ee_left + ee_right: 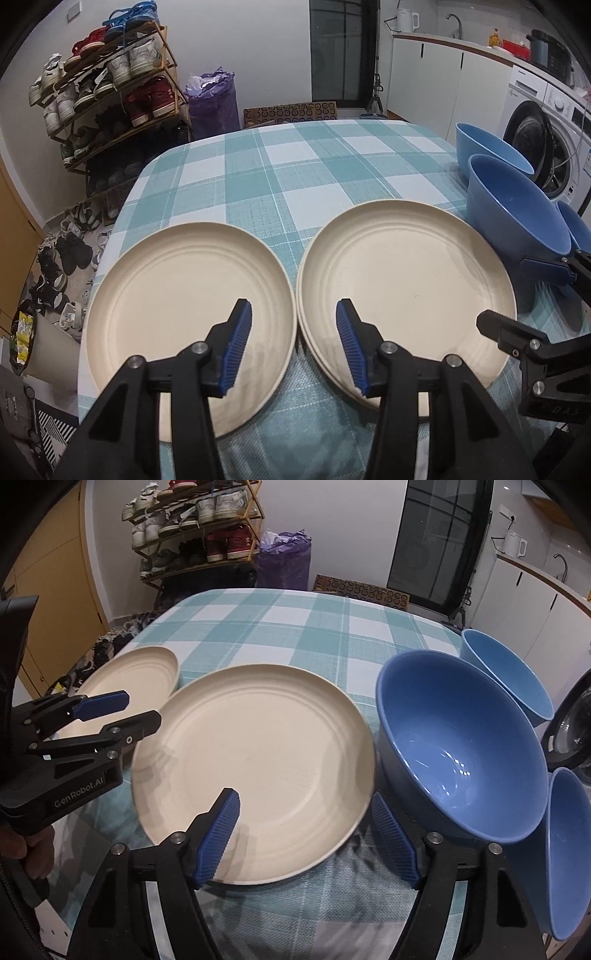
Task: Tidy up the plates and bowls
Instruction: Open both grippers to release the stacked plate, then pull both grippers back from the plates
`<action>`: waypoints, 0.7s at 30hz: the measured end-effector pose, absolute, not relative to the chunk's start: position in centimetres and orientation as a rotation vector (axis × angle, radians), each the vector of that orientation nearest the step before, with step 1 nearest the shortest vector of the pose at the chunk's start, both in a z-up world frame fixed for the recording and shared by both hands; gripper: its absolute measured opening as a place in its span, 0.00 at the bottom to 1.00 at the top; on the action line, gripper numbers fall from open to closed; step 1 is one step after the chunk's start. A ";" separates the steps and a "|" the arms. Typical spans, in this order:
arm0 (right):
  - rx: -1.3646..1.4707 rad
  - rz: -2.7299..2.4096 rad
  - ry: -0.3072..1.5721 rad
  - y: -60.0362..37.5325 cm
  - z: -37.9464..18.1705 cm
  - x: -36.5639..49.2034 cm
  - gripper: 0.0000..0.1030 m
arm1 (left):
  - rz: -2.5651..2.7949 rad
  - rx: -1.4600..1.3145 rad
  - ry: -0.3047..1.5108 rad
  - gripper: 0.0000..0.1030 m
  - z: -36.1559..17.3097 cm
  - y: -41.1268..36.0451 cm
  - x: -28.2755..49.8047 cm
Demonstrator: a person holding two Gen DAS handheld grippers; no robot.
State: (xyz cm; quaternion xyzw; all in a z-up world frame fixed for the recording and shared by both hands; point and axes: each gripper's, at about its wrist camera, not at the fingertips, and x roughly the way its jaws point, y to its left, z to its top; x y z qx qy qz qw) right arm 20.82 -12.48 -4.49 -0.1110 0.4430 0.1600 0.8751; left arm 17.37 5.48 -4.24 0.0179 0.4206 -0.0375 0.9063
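Two cream plates lie on the checked tablecloth: a single left plate (188, 306) (136, 679) and a right stack of two plates (402, 284) (258, 764). Three blue bowls sit to the right: a middle bowl (513, 214) (461, 738), a far bowl (487, 147) (506, 675) and a near bowl (569, 849) (576, 225). My left gripper (293, 347) (118, 712) is open and empty, over the gap between the plates. My right gripper (306, 838) (532, 291) is open and empty, over the near edge of the stack, beside the middle bowl.
The table (295, 166) has open cloth behind the plates. A shoe rack (110, 92), a purple bag (212, 103) and shoes on the floor are to the left. A washing machine (543, 140) stands close to the table's right side.
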 end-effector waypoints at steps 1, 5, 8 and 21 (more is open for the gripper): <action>-0.223 0.351 0.918 -12.4 -4.3 20.7 0.81 | -0.075 0.029 0.866 0.47 -4.1 5.8 17.2; -0.217 0.403 0.894 -11.4 -3.6 20.4 0.83 | -0.056 0.006 0.855 0.48 -3.4 6.9 16.5; -0.201 0.430 0.880 -11.0 -3.2 20.3 0.89 | -0.040 -0.012 0.849 0.48 -3.2 7.8 15.9; -0.192 0.497 0.785 -9.4 -0.8 20.4 0.99 | 0.062 -0.091 0.804 0.90 -2.3 11.9 13.2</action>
